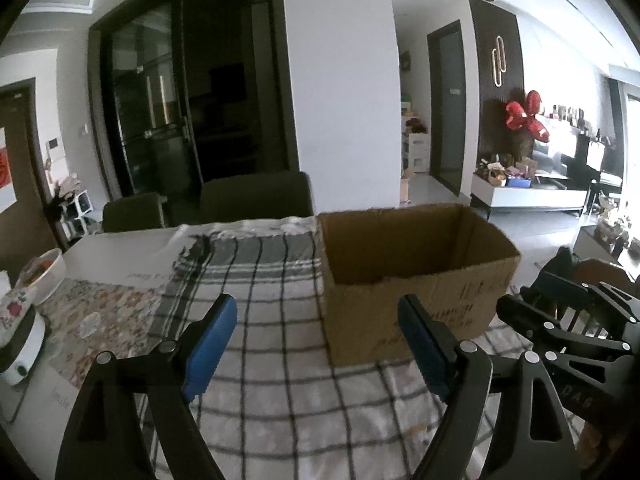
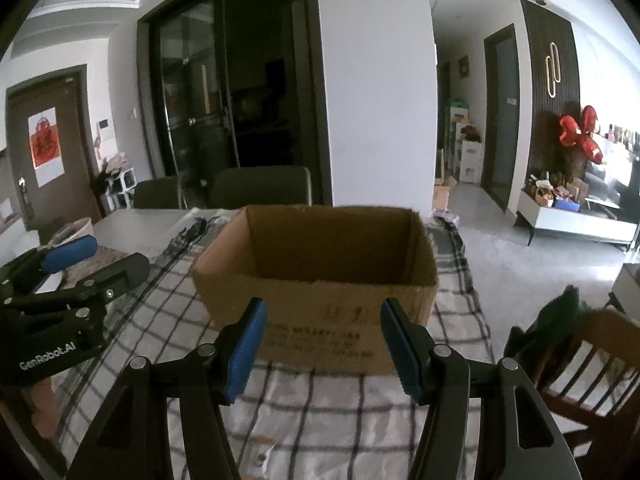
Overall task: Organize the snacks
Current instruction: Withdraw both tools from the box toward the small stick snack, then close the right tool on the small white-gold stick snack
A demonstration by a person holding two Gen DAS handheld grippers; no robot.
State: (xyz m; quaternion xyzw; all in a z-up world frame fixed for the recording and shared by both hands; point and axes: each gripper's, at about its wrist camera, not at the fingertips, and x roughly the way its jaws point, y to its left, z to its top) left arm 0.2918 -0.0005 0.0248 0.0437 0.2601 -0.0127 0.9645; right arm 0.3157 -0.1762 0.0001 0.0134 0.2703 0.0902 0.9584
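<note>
Cardboard box beyond the fingers: floor hidden by its near wall, contents can't tell. Print on that wall blurred, unreadable. Wooden chair right of fingers cut off by frame edge.

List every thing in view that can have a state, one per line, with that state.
Cardboard box: open at the top, upright on the checked cloth; no contents visible from these angles.
Left tongs: open, nothing between the pads.
Right tongs: open, nothing between the pads.
Checked cloth: spread over the table, lightly wrinkled.
Glass doors: shut.
</note>
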